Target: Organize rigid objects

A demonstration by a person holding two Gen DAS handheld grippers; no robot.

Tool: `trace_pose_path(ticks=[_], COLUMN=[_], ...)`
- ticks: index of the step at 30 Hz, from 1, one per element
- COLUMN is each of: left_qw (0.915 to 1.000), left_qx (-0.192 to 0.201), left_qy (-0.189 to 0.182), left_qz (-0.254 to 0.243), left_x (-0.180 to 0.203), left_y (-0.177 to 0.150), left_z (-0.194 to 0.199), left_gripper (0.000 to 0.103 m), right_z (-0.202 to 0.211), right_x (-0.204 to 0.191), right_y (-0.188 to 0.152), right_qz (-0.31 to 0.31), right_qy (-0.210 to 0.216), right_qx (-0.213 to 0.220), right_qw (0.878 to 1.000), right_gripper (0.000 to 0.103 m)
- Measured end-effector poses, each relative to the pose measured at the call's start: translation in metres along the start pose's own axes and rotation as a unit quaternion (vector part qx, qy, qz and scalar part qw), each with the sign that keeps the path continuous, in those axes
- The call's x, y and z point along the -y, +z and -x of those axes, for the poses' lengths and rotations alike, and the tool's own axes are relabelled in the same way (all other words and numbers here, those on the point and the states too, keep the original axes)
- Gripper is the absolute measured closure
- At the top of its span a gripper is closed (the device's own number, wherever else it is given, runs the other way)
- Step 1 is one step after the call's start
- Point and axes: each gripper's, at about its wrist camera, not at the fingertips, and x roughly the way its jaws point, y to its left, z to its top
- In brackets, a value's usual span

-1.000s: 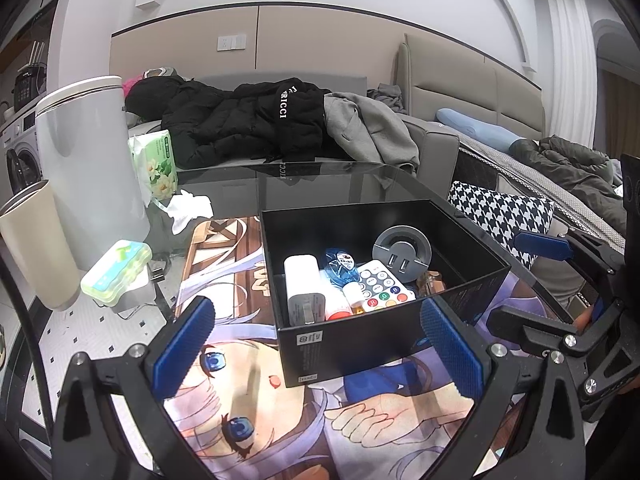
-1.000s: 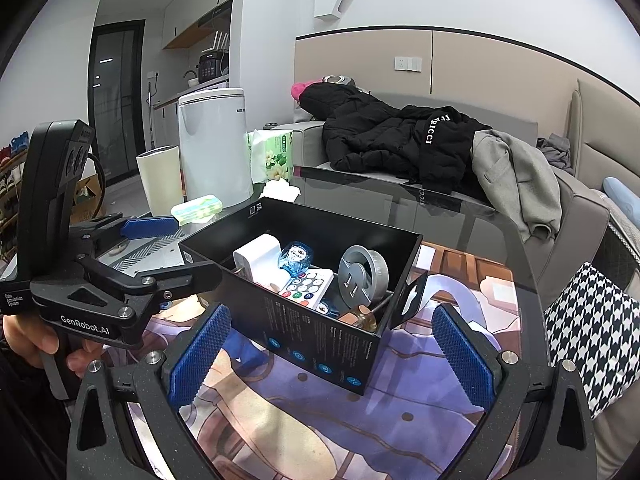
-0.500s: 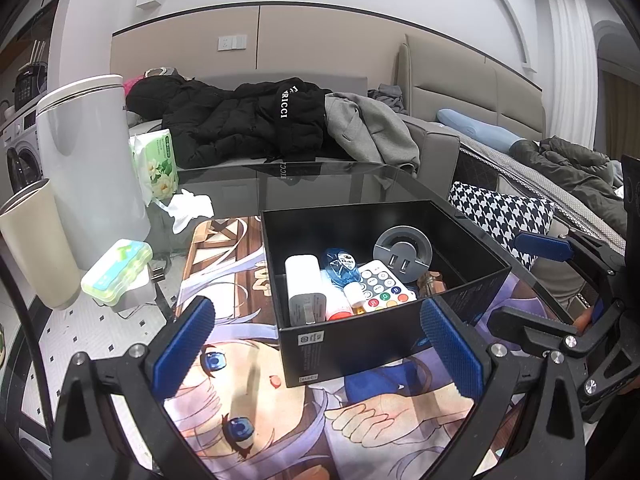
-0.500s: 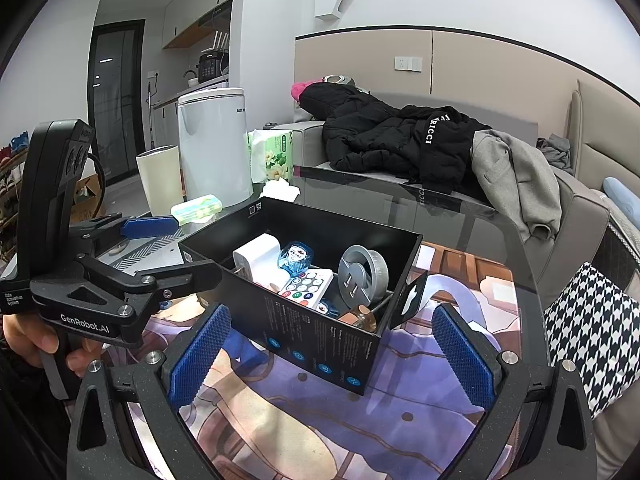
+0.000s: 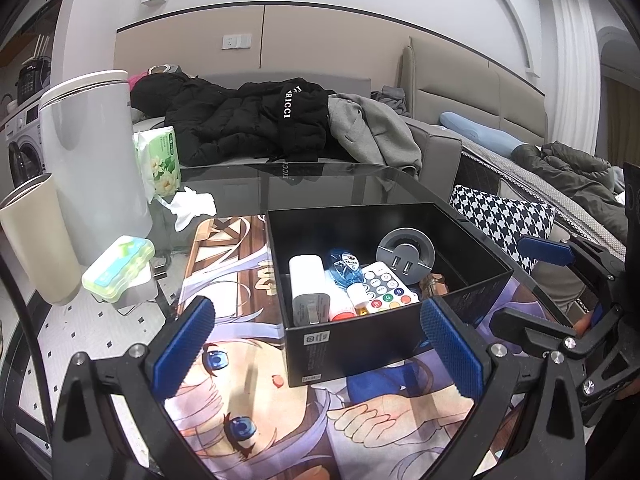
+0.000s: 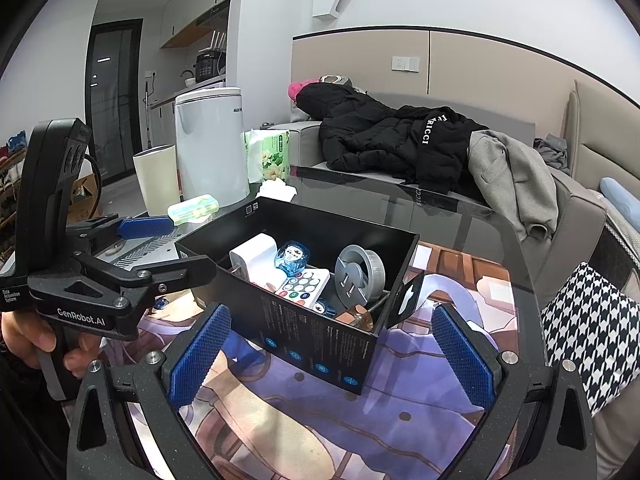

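A black open box (image 5: 472,236) (image 6: 320,344) sits on the printed mat. Inside lie a white charger (image 5: 307,286) (image 6: 256,254), a blue packet (image 5: 345,267) (image 6: 294,258), a white remote with coloured buttons (image 5: 384,288) (image 6: 306,283), a grey round USB hub (image 5: 406,248) (image 6: 360,270) and a small amber bottle (image 6: 358,316). My left gripper (image 5: 320,344) (image 6: 132,248) hovers open in front of the box's near wall, nothing between its fingers. My right gripper (image 6: 330,356) (image 5: 536,284) is open too, facing the box's corner, holding nothing.
A glass table (image 5: 320,184) carries the printed mat (image 5: 224,272). At the left stand a white cylinder appliance (image 5: 88,160), a beige cup (image 5: 32,240), a green pill case (image 5: 118,264), a tissue pack (image 5: 158,160) and crumpled tissue (image 5: 192,206). Jackets lie on the sofa (image 5: 260,120); a houndstooth cushion (image 6: 592,328) is at the right.
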Motion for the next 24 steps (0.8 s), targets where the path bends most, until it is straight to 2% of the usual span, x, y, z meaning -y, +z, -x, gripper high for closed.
trace_pose_path(ticks=[11,24], left_qw=[0.9998,0.9996], left_qx=[0.016,0.017], left_qy=[0.006,0.018], left_qz=[-0.011,-0.009], left_x=[0.002,0.0027], left_y=[-0.0014,-0.002], left_z=[0.0046,0.005], left_gripper=[0.0,0.0], right_z=[0.0039,0.0033], right_x=[0.0027,-0.0006], right_y=[0.0004,0.0014], right_qz=[0.0,0.004], right_qy=[-0.004,-0.003], right_qx=[0.008,0.008], right_qw=[1.0,1.0], right_gripper=[0.001,0.001])
